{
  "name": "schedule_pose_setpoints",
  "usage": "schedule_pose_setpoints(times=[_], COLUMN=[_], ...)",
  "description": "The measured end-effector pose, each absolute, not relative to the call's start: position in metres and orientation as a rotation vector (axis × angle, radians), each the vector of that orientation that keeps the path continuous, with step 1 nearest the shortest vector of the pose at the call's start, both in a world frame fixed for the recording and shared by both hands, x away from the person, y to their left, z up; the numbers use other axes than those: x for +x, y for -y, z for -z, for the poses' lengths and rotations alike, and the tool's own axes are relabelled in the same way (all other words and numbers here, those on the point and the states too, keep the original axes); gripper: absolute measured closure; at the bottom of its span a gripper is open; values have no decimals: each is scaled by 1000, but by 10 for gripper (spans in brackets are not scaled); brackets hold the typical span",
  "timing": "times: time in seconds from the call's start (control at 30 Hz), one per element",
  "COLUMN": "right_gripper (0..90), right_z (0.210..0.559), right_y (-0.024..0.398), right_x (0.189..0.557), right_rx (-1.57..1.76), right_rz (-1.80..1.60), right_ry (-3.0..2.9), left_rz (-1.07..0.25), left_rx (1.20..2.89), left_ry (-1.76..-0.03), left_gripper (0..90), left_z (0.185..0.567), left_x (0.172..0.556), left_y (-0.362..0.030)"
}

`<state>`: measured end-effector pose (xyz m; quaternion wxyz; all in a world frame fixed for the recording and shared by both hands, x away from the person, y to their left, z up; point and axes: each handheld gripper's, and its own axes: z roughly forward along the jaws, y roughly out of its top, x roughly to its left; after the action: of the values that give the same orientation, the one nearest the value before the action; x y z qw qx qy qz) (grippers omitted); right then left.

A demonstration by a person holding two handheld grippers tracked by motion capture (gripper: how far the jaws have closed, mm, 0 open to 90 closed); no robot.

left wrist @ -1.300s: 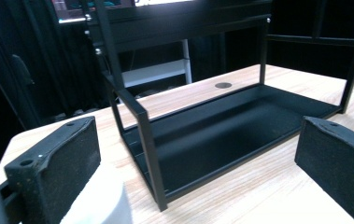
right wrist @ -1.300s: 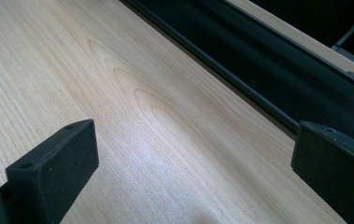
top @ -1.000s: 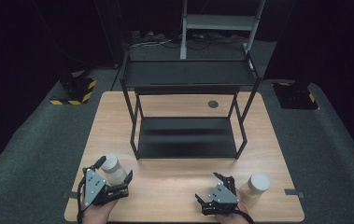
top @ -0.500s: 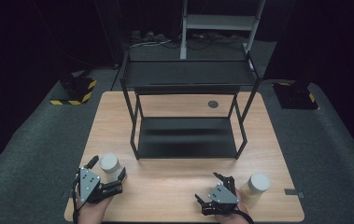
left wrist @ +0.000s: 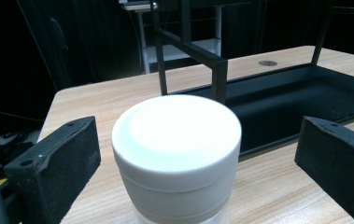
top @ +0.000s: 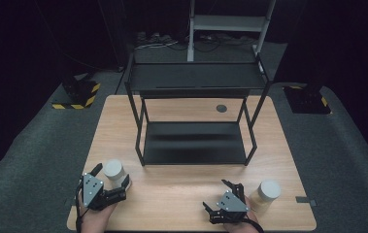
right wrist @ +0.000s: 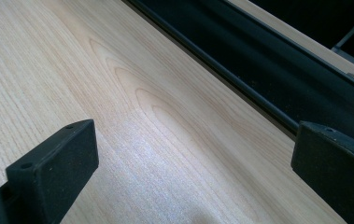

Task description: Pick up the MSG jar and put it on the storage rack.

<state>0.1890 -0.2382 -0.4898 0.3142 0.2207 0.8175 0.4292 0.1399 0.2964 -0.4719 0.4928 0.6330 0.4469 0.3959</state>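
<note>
- The left gripper [top: 109, 187] sits near the table's [top: 181, 194] front left corner, jaws spread wide on either side of a white jar [top: 114, 171] without touching it.
- In the left gripper view, the jar [left wrist: 177, 156] stands upright on the wood between the two jaws, with gaps on both sides.
- The right gripper [top: 222, 200] rests near the front edge, jaws spread, gripping nothing.
- A second jar [top: 266, 194] stands just beside it, toward the front right corner.
- A black rack [top: 194, 114] occupies the middle and back of the table.
</note>
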Motion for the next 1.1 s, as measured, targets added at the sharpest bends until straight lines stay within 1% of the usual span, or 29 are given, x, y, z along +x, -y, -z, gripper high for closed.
schedule_pose_setpoints(times=[0.47,0.6,0.93,1.1], right_gripper=[0,0,0,0], right_z=[490,490,490,490], right_y=[238,239,239,239], right_x=[189,189,189,189], right_rx=[582,587,585,586], right_rz=[-1133,-1136,-1135,-1137], right_ry=[-2154,-2154,-2154,-2153], left_rz=[-928,-909,-870,-849], left_rx=[1554,1542,1531,1523], left_ry=[-1120,-1133,-1141,-1152], left_gripper=[8,53,212,246], left_z=[479,482,489,491], left_x=[147,149,152,153], left_y=[-299,-302,-309,-313])
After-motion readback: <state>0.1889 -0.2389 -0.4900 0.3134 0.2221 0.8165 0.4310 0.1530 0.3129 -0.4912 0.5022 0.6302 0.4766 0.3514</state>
